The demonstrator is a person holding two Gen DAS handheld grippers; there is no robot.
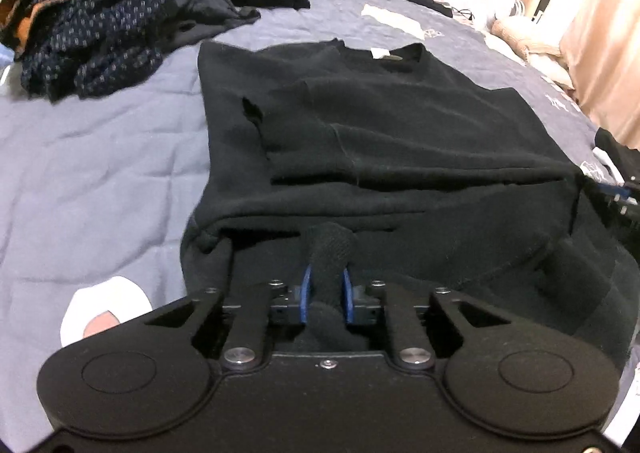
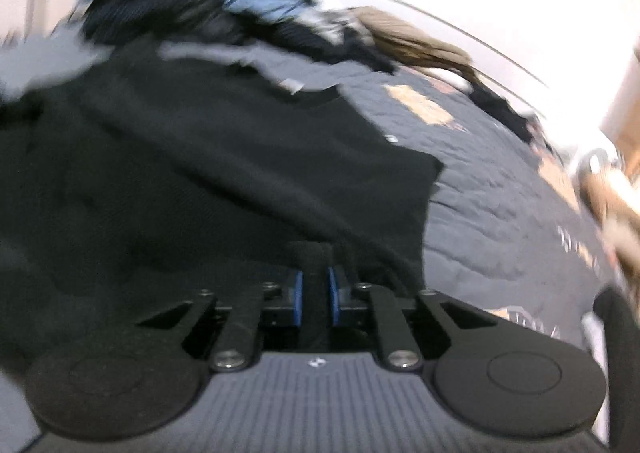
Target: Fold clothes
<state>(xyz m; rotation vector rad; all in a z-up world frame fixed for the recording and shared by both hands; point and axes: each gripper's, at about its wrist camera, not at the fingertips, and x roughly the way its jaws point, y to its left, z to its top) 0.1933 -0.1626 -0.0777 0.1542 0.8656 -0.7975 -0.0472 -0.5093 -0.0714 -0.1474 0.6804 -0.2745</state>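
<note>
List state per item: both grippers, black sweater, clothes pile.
left gripper: shut on the sweater's near hem
right gripper: shut on the same hem, view blurred
black sweater: flat on the bed, sleeves folded in, collar far
clothes pile: unfolded heap, far left

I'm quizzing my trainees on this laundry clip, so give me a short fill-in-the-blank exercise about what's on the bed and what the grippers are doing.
1. The garment spread flat on the bed cover is a sweater whose colour is ____.
2. The left gripper is shut on the sweater's near ____.
3. The pile of unfolded clothes lies ____ the sweater's neckline, at the far left in the left wrist view.
4. The right gripper has its jaws ____ on black fabric.

Missing words: black; edge; beyond; shut
</note>
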